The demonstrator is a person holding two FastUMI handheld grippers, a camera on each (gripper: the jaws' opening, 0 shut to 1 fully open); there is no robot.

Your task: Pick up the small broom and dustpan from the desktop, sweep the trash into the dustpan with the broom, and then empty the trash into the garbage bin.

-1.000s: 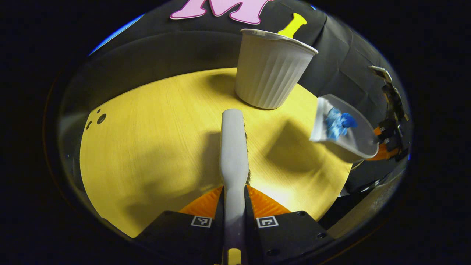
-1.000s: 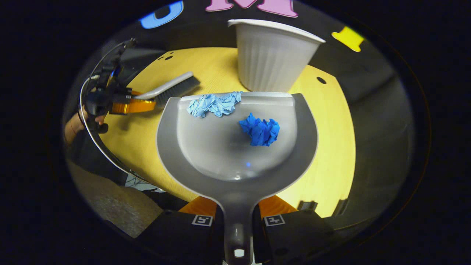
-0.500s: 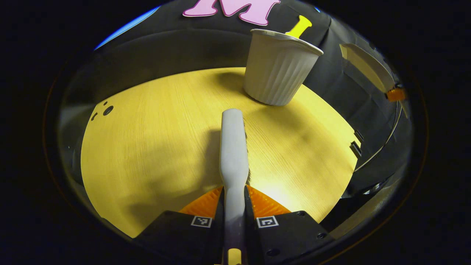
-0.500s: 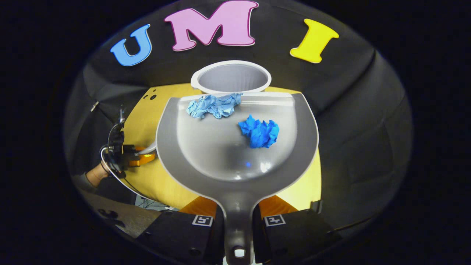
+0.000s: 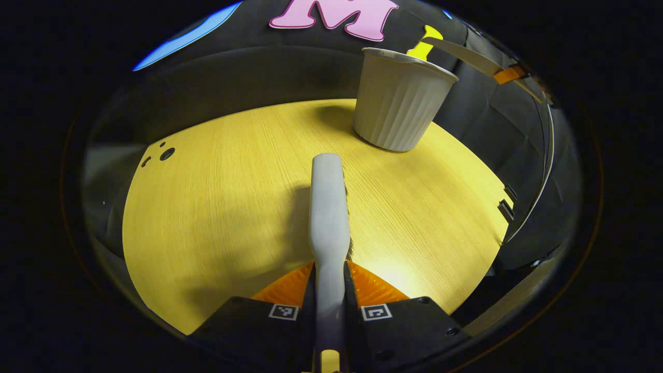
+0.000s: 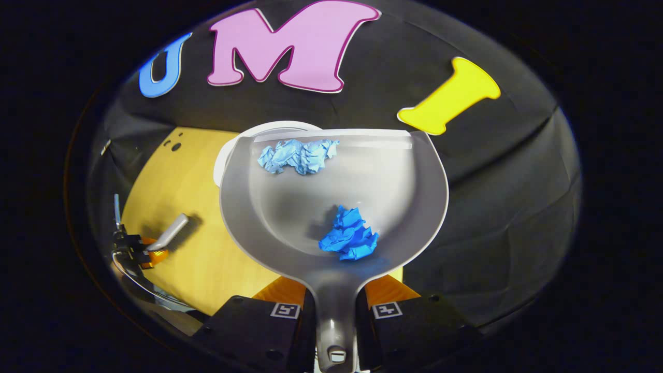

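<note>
Desk [image 5: 217,207] of pale yellow wood grain spreads across the left gripper view, with the ribbed white garbage bin [image 5: 399,103] standing upright near its far edge at about 1 o'clock. In the right gripper view the grey dustpan [image 6: 331,207] is the largest thing up close: its handle runs down to 6 o'clock between the fingers of the right tongs [image 6: 334,311], which are closed on that handle from both sides. The pan is held up in the air, its front lip at 12 o'clock overlapping the bin's rim, a sliver of which shows at 10 o'clock of the pan. The small broom [image 5: 328,207] lies straight ahead of the left tongs [image 5: 329,311], head pointing to 12 o'clock over the desk, its narrow handle clamped between the two fingers; bristles show along its right side. Far off at 8 o'clock in the right gripper view, the same broom and left tongs appear small above the desk. Inside the pan, a pale blue crumpled paper wad [image 6: 298,155] sits against the front lip at 11 o'clock, and a darker blue crumpled paper wad [image 6: 349,241] lies apart from it, near the handle end.
</note>
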